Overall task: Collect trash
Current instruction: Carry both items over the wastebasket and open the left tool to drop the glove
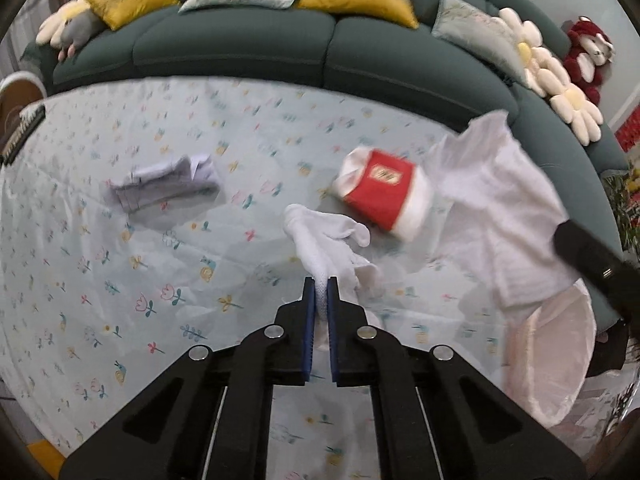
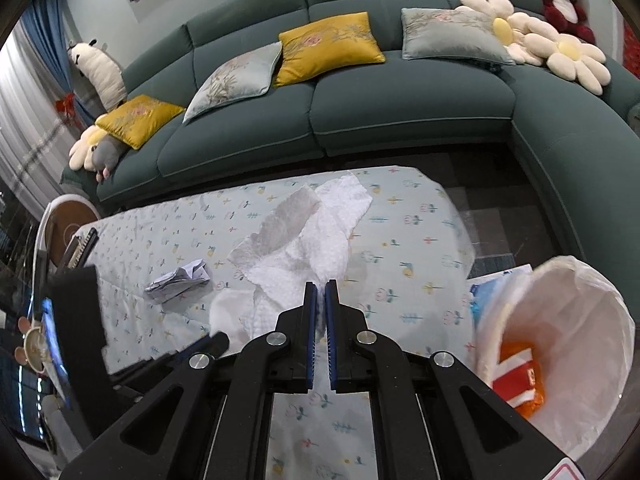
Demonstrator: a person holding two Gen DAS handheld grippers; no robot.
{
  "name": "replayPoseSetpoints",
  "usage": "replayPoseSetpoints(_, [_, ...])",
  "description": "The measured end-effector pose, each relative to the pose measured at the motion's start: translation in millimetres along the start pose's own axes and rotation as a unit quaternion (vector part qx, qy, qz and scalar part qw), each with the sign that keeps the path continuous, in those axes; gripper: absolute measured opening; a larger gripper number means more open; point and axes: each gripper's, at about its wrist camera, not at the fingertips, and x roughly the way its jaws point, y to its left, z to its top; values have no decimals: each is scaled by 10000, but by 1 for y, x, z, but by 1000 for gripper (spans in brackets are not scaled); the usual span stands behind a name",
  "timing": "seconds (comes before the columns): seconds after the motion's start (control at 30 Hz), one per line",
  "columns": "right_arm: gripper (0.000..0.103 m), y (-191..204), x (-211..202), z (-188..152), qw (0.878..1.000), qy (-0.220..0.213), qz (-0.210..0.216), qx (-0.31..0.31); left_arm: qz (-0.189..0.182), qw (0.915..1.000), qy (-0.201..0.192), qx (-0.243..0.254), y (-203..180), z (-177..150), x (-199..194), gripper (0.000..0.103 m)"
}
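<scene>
My left gripper (image 1: 320,286) is shut on a twisted white tissue (image 1: 326,238) just above the flowered tablecloth (image 1: 120,280). A red and white paper packet (image 1: 380,192) lies to its right, and a crumpled grey-white paper (image 1: 166,186) lies to its left. My right gripper (image 2: 321,290) is shut on a large white paper towel (image 2: 304,236) that hangs over the table; it also shows in the left wrist view (image 1: 496,204). The white-lined trash bin (image 2: 560,344) stands at the right, with an orange and red wrapper (image 2: 520,380) inside. The crumpled paper (image 2: 178,282) also shows in the right wrist view.
A dark green corner sofa (image 2: 400,100) with yellow and grey cushions runs behind the table. A round side table (image 2: 64,224) and a dark comb-like object (image 2: 82,246) sit at the table's far left. The bin rim (image 1: 560,360) shows at the right of the left wrist view.
</scene>
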Motion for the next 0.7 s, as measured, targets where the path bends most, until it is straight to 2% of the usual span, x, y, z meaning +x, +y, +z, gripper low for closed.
replayPoseSetpoints(0.37, [5, -55, -72, -5, 9978, -512, -182, 367, -307, 9963, -568, 563, -80, 0, -69, 5])
replayPoseSetpoints(0.7, [5, -125, -130, -17, 9914, -927, -512, 771, -670, 9877, -699, 1227, -169, -23, -100, 5])
